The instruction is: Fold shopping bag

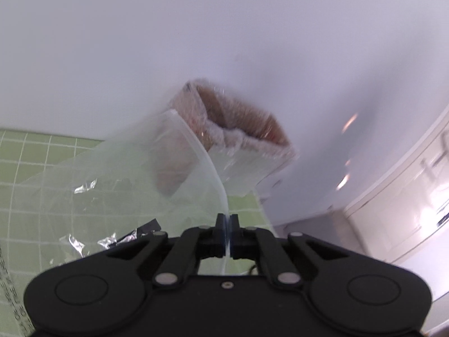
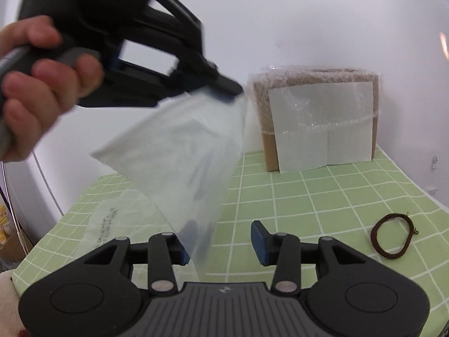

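Right wrist view: clear shopping bag [image 2: 179, 151] hangs pinched in left hand-held gripper [image 2: 228, 95]; right hand-held gripper [image 2: 221, 245] stands parted.

Two matte-black claws with silver pivot pins and blue pads: the right claw [image 2: 221, 243] has a ribbed grey deck, the left claw [image 1: 227, 221] a pistol grip.

Black print on the clear bag [image 2: 179, 168], lying on the green mat [image 2: 322, 196]: too blurred and small to read. Also a line of print along the mat's left edge [image 1: 16, 303], unreadable.
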A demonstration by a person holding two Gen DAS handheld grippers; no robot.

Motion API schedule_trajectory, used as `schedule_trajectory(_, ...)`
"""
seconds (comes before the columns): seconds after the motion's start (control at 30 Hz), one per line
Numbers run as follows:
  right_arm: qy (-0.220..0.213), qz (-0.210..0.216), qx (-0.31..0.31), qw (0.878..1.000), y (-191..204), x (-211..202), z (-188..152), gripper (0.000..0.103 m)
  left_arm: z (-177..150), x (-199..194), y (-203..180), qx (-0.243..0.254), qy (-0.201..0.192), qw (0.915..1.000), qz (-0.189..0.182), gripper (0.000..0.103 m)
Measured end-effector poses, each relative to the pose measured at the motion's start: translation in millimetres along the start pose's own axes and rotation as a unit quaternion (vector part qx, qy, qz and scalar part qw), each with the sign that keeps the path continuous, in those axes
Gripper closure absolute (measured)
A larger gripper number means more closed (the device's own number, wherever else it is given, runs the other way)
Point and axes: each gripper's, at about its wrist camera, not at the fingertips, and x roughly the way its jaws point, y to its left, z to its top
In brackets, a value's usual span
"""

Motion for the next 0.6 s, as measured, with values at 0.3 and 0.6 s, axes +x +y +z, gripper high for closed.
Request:
schedule_trajectory(0.3, -0.021, -0.080, -0.063, 0.995, 17, -1, -3, 0.103, -26, -55, 47, -0.098, -0.063, 0.9931, 0.007, 0.102)
schedule_trajectory(0.6, -0.013, -0.113, -0.084, 0.990, 22, 0, -5, 0.103, -89, -76, 87, -0.196, -0.067, 0.9772, 0.046, 0.102)
